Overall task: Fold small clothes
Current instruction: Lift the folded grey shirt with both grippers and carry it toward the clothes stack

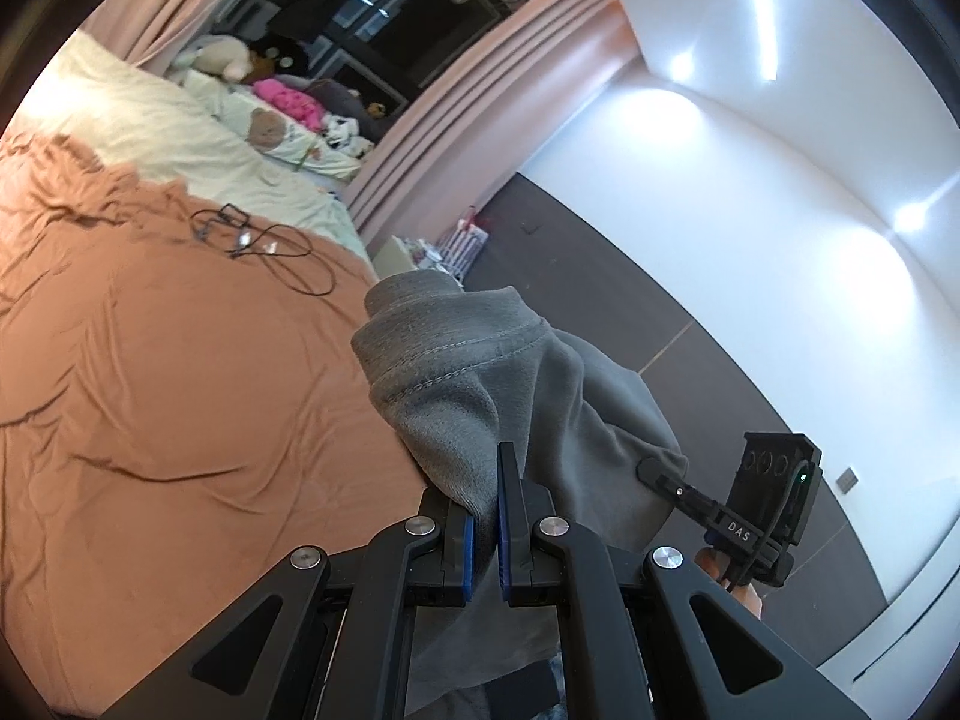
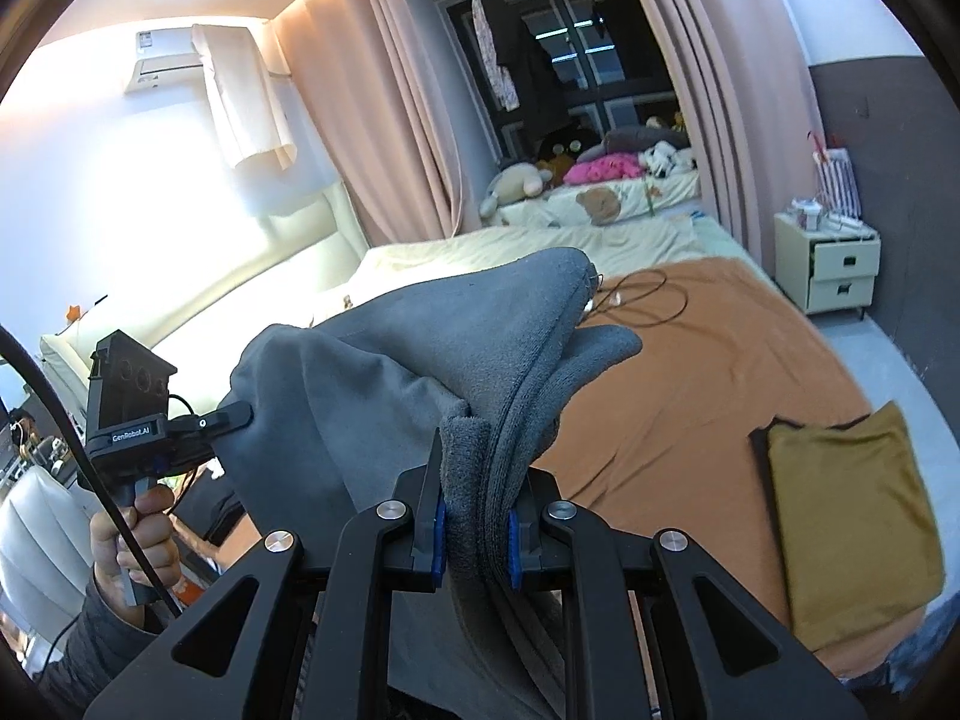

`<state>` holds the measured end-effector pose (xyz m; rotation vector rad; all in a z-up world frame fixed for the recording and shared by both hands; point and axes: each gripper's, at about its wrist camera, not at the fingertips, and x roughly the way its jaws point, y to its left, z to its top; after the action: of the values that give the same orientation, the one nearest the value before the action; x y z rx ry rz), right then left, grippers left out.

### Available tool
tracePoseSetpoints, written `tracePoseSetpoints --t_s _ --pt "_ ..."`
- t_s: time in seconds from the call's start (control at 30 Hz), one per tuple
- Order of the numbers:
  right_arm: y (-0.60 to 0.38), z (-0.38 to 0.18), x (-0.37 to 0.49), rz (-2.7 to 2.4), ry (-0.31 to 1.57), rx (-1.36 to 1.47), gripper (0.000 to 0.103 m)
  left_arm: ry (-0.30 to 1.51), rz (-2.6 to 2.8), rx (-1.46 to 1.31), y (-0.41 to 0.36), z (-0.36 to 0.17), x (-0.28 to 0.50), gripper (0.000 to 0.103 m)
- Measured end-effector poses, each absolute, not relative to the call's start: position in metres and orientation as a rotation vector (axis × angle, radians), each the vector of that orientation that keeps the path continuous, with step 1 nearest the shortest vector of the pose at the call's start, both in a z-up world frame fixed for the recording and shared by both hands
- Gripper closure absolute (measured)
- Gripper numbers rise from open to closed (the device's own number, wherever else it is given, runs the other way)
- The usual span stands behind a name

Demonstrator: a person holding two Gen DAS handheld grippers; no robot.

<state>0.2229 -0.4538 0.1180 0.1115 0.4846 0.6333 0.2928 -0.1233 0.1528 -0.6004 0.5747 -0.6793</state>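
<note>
Both grippers hold the same grey garment (image 1: 480, 372) up in the air above the bed (image 1: 180, 360). On the left gripper (image 1: 485, 516) the two blue-padded fingers (image 1: 507, 516) are closed on a fold of the cloth, with only a narrow gap between them, and the fabric rises from the pads and hangs over to the right. On the right gripper (image 2: 475, 531) the fingers (image 2: 513, 546) are pressed on a thick bundle of several layers of the garment (image 2: 456, 348), which stands up from the pads and bends forward over the bed (image 2: 690, 396).

In the right wrist view the left gripper (image 2: 243, 414) shows from the side, its tip pinching the cloth, with a hand (image 2: 135, 546) around its handle. In the left wrist view the right gripper (image 1: 651, 471) also bites the cloth edge.

The garment is soft and fleecy, like a sweatshirt, with a ribbed hem and a double line of stitches. The bed cover is a smooth orange-brown sheet with many wrinkles. A thin black cable (image 1: 270, 246) lies in loops on it. A mustard-yellow folded piece (image 2: 852, 516), flat and nearly square, rests at the bed's right edge.
</note>
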Motion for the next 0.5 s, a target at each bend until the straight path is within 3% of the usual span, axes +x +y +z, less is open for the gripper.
tracePoseSetpoints --t_s 0.5 --pt "-0.519 0.116 0.201 0.531 0.418 0.128 0.092 0.589 -0.836 -0.510 -0.240 0.185 0.328 0.098"
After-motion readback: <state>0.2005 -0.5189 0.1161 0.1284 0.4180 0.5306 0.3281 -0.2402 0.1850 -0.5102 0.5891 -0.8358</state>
